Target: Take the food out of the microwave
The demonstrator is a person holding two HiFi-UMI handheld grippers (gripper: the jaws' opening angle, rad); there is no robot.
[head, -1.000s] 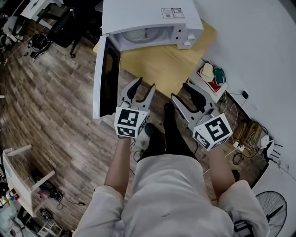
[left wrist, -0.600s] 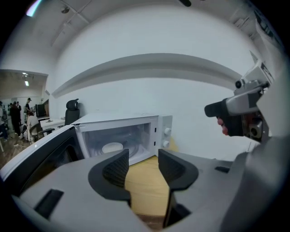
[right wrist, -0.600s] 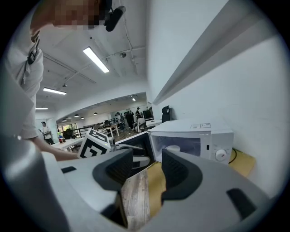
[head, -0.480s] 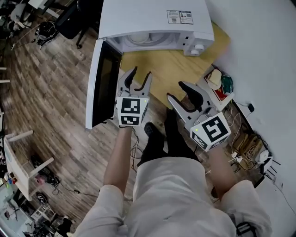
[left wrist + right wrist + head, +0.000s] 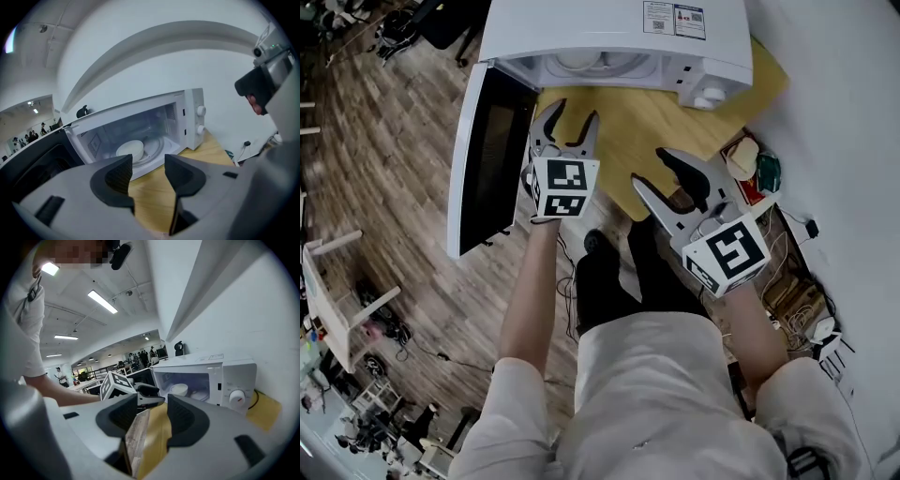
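1. Bowl (image 5: 130, 149), white, sits on the glass turntable (image 5: 155, 146) inside the microwave (image 5: 609, 33); nothing touches it.
2. Microwave door (image 5: 487, 155) is swung wide open to the left. The microwave stands on a yellow wooden table (image 5: 652, 122) against a white wall.
3. Left gripper (image 5: 567, 120) is over the table in front of the open cavity, pointed at the bowl but well short of it. Its jaws stand wide apart, have just been opening, and have nothing between them.
4. Right gripper (image 5: 652, 169) is beside the left one, nearer the person, at the table's front edge. Its jaws are apart and hold nothing.
5. Wood floor (image 5: 394, 187) is below, with cables (image 5: 797, 281) at the right by the wall.
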